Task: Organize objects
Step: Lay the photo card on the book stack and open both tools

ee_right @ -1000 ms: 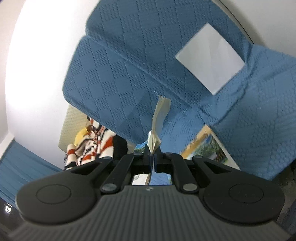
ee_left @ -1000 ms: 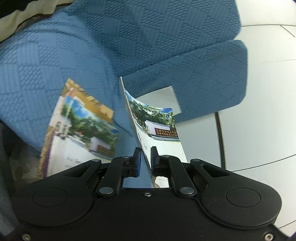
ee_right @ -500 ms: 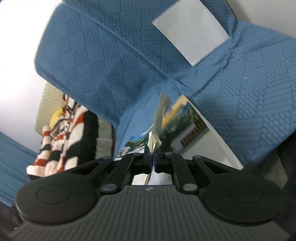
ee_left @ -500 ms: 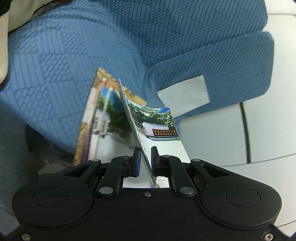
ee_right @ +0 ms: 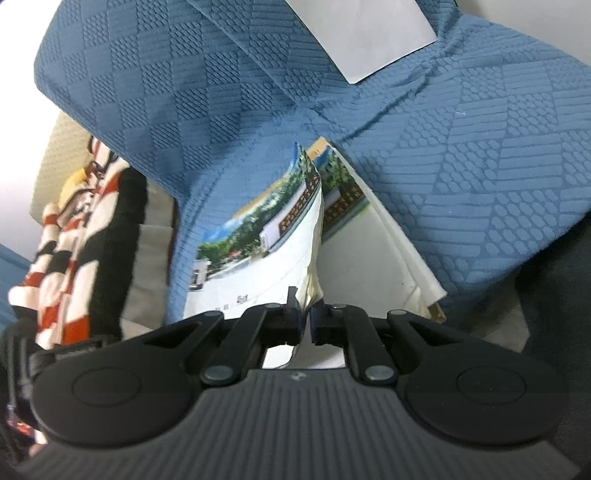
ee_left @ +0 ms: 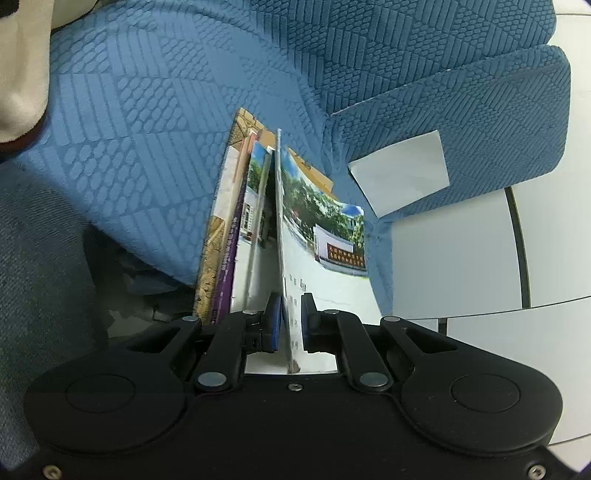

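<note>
Blue sofa cushion (ee_left: 155,122) fills frame; your left gripper (ee_left: 291,317) and right gripper (ee_right: 304,317), both clamped on the booklet (ee_left: 317,236), have lowered it onto the stack (ee_left: 236,206), the right jaws just easing apart.

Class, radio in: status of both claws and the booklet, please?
Left claw shut on booklet. Right claw just loosening, booklet edge between its pads. Stacked books directly beneath on blue sofa. White paper clear.

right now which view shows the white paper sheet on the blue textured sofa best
The left wrist view: the white paper sheet shows whole, all four corners, lying on the blue textured sofa. The right wrist view shows only part of the sheet, cut off by the top edge of the picture.
</note>
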{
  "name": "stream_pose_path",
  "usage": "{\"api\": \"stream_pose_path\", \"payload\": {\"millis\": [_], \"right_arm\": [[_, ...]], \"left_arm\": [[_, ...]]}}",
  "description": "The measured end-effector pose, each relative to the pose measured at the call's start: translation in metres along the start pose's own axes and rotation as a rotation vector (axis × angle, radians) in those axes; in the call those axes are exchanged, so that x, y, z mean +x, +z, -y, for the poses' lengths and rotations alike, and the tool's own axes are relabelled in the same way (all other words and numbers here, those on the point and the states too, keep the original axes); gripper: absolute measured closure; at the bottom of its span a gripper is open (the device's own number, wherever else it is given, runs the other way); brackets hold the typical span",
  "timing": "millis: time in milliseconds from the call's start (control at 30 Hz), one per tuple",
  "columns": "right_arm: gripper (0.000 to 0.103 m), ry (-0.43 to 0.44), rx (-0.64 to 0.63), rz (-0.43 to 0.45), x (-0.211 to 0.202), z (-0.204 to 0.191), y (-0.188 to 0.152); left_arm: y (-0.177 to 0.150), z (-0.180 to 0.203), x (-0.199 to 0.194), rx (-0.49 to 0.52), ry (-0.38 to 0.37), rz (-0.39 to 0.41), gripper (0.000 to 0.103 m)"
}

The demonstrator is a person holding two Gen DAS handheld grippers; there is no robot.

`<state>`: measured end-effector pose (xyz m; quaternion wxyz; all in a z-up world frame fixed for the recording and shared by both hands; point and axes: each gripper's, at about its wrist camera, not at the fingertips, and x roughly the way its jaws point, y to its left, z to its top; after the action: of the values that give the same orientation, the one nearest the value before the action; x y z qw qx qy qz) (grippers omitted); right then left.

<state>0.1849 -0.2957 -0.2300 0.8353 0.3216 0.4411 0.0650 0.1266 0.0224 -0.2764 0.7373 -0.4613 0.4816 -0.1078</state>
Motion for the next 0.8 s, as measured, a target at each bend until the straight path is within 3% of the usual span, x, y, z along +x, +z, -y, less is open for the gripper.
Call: {"api": "stream_pose_path", "payload": {"millis": [233,400,533,633,700,767,800], "right_arm": [[0.092,-0.023,0.013,-0.026,0.006,0.007,-0.005],[0.092,-0.037,0.012,-0.027,0.006,0.008,-0.007],[0.087,-0.057,-0.010,-0.016,0.001,0.007,-0.007],[0.085,-0.066,-0.033,-0.031,-0.001,0.007,-0.006],[0.075,-0.083,-0.047,-0.040,-0.003,0.006,-0.006],[0.039,-0.095,-0.064,-0.035,-0.007,0.006,-0.006],[0.030,-0.099,-0.071,-0.024,-0.012,0.006,-0.007]], "left_arm": [[0.001,-0.001,-0.005,0.022,0.022,-0.007,0.094],[-0.002,0.005,-0.008,0.050,0.035,-0.003,0.084],[-0.005,0.014,-0.015,0.090,0.034,0.019,0.083],[-0.007,0.024,-0.023,0.130,0.054,0.036,0.072],[-0.009,0.031,-0.029,0.159,0.068,0.047,0.064],[-0.013,0.039,-0.035,0.185,0.080,0.063,0.061],[-0.013,0.043,-0.037,0.193,0.083,0.069,0.058]]}}
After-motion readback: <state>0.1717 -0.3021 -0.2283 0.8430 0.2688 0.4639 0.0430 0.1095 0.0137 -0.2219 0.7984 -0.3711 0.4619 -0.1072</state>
